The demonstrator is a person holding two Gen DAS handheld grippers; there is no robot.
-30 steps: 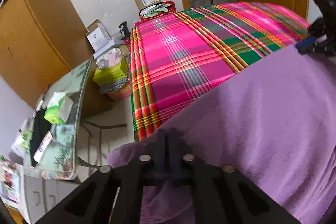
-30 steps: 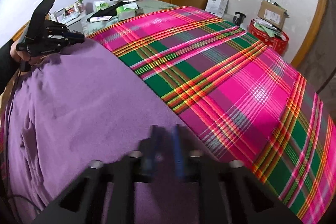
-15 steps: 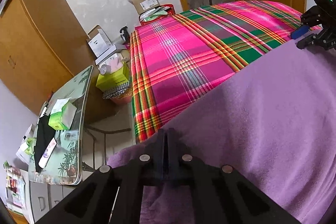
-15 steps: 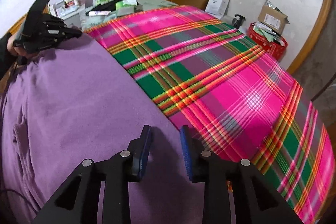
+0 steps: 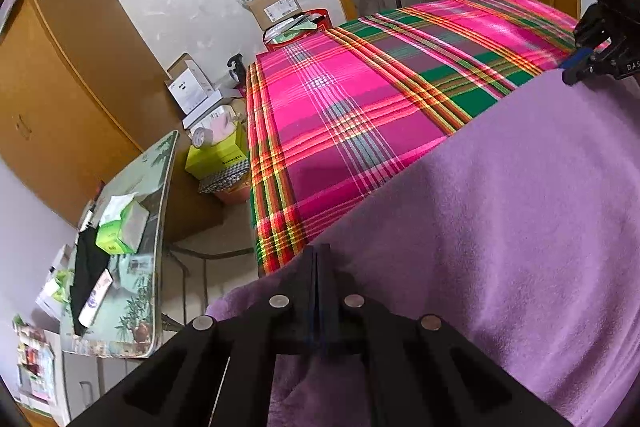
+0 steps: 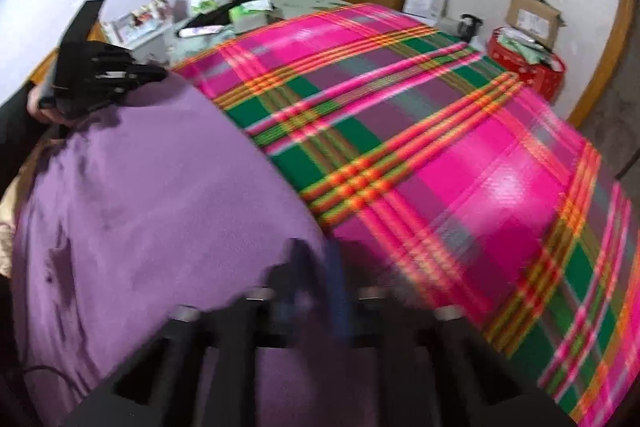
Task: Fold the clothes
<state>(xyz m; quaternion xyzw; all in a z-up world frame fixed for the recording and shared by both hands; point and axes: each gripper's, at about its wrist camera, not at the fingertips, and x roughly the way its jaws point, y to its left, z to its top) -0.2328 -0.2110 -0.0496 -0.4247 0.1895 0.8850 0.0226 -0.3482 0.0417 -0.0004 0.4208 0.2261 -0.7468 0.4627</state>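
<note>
Purple garment [image 5: 500, 227] lies spread on the bed's pink plaid sheet [image 5: 340, 99]. Left tool [image 5: 316, 259]: jaws pressed together, pinching the garment's left corner edge. Right tool [image 6: 320, 259]: jaws closing on the garment's right edge, fabric between them; view blurred.

A plain purple garment [image 5: 520, 227] lies at the black fingers [image 5: 316, 267]. Beyond the fingers spreads a plaid bedsheet [image 5: 340, 99] of hot pink crossed by green, orange and yellow stripes. The right gripper's fingers [image 6: 340, 287] carry blue pads.
</note>
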